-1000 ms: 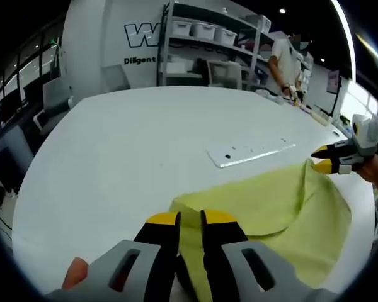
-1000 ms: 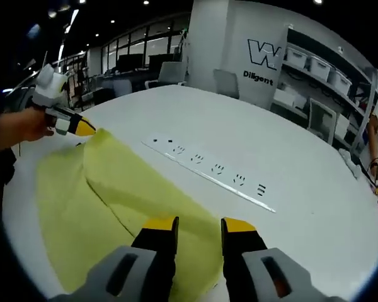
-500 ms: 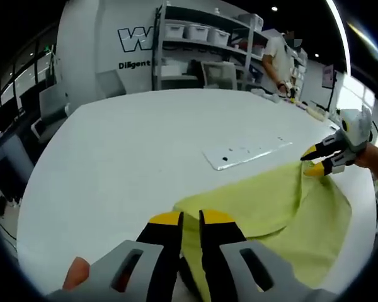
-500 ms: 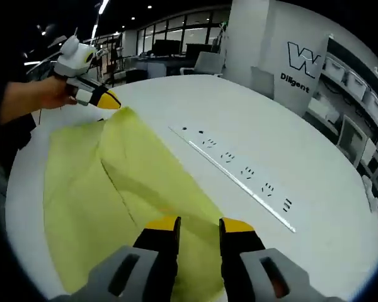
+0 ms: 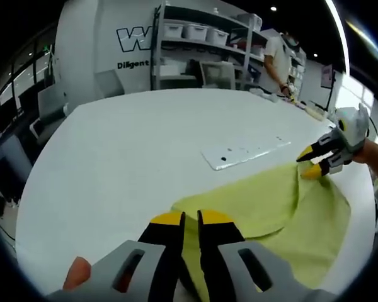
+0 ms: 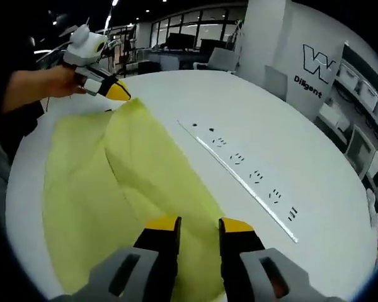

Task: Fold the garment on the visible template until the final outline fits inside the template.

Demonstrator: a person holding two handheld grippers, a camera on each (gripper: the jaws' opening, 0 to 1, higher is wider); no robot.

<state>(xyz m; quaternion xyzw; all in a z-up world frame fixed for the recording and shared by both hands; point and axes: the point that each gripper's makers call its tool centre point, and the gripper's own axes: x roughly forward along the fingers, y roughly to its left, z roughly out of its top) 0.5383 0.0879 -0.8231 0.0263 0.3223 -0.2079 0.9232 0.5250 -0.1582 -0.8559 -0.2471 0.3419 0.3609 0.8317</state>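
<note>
The white table [image 5: 113, 145] stretches out ahead of both pairs of fingers, with shelving [image 5: 205, 44] and a wall logo [image 5: 135, 39] behind it in the left gripper view and desks and chairs far off in the right gripper view.

The yellow garment [image 6: 107, 189] lies on the table, folded over itself. In the right gripper view it runs from under the right gripper's [image 6: 190, 225] own fingertips away to the far left, where the left gripper [image 6: 116, 92] meets its far corner. In the left gripper view the cloth [image 5: 271, 207] spreads from the left gripper's [image 5: 184, 218] tips off to the right, up to the right gripper [image 5: 309, 162].

A pale strip [image 6: 242, 179] with dark marks lies on the table just beyond the garment's far edge, ahead and right of the right fingers; in the left gripper view the strip [image 5: 246, 153] sits ahead of the left fingers.

The left fingers stand nearly together, pinching the garment's edge. The right fingers stand a little apart over the cloth edge; whether they grip it, I cannot tell.

A hand [image 6: 41, 85] holds the left gripper.
</note>
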